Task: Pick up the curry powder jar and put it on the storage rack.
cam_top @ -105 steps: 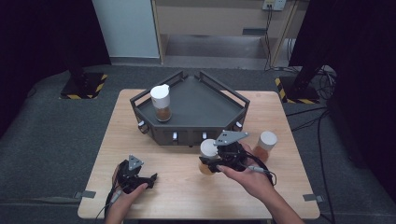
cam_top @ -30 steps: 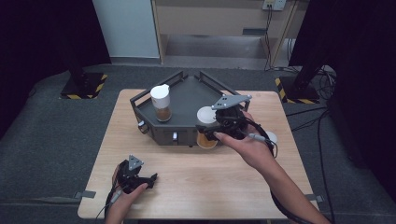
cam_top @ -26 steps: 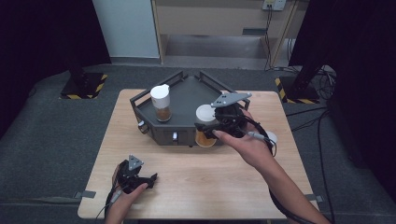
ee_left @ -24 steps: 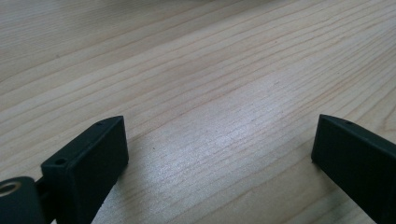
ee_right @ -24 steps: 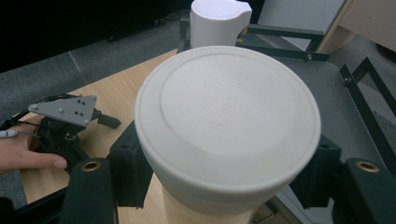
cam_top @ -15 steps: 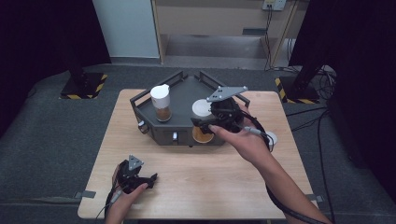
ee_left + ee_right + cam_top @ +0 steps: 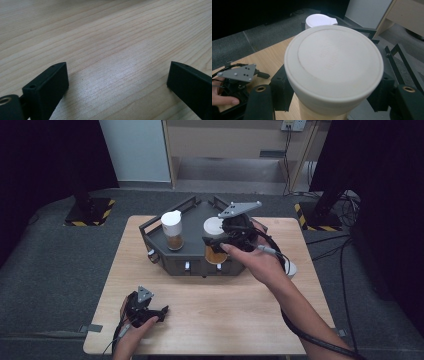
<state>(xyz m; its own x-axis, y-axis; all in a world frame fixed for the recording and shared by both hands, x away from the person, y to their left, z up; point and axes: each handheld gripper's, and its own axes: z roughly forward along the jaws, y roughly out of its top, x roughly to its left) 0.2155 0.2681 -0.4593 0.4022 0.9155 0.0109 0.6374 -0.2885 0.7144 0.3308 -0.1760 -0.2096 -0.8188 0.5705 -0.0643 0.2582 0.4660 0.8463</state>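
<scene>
So the right gripper (image 7: 216, 243) is clamped on a white-lidded jar (image 7: 215, 229) with something brown-orange inside, holding it just under the lid; in the right gripper view the jaws sit either side of the jar's neck and the big round lid (image 7: 334, 64) sits right in front of the camera. From the high view the jar hangs over the near-right part of the dark tray (image 7: 156, 238), roughly 4 o'clock from the tray's middle; I can't tell if its base is touching the tray floor yet or just above it. My guess is the grip is kept high on the neck so the jaws clear the tray's raised rim on the way in.

A second jar (image 7: 172, 230) of the same kind already stands upright in the tray at about 9 o'clock; so I'd say this one is meant to go beside it, with a gap between. There's also something white (image 7: 290, 268) on the table at 4 o'clock past the tray, mostly hidden by the forearm.

The left gripper (image 7: 150, 312) is parked at the table's (image 7: 200, 320) 7 o'clock corner, jaws spread wide over bare wood with nothing between them; looks like it's just resting out of the way.
</scene>
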